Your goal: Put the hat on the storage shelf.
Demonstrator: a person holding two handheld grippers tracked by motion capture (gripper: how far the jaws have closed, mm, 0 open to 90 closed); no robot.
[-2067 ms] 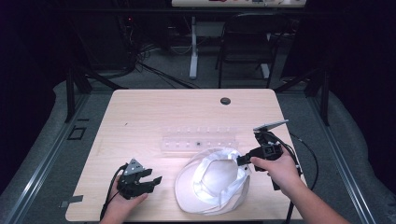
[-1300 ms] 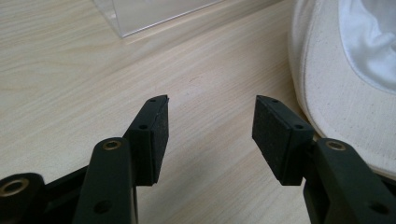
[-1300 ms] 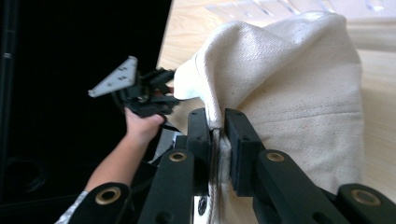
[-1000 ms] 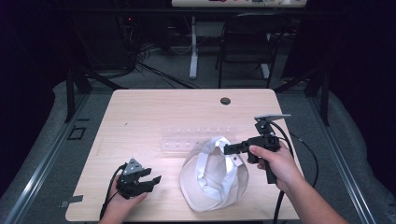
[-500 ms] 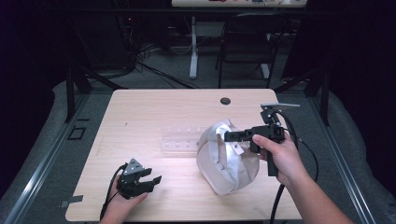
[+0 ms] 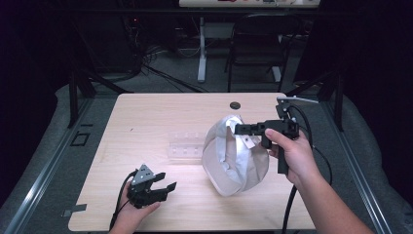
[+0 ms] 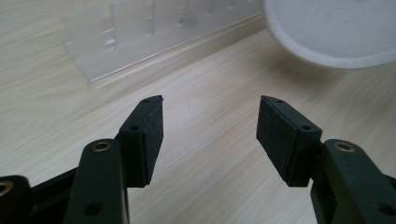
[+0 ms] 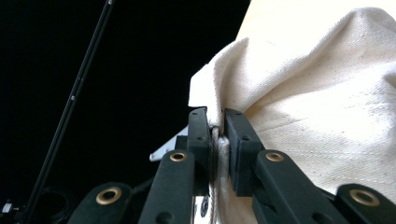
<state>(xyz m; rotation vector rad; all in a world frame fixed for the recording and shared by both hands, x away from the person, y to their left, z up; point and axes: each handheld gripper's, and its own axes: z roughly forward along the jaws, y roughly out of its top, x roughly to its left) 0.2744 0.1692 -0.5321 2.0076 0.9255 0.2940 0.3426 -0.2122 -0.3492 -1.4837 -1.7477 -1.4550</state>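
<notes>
Since the earlier frame the right gripper (image 6: 239,129), clamped on the white canvas drawstring bag (image 6: 234,156), has lifted it upright at the table's (image 6: 146,117) 4 o'clock; the empty left gripper (image 6: 164,181) has just been opening, at 7 o'clock.

Bright table, black room around me.

From the high view, light falls from above onto my table (image 6: 160,122), which glows pale while the floor and the room's edges sink into near-black, tinted purple. The white bag (image 6: 234,156) casts a soft shadow on the wood beneath it. In my left gripper view the black pads (image 7: 149,135) are sharp, but the clear tray (image 7: 140,37) behind goes blurry. In my right gripper view the cloth is overexposed near the top, its weave crisp lower down, against a pitch-dark background.
</notes>
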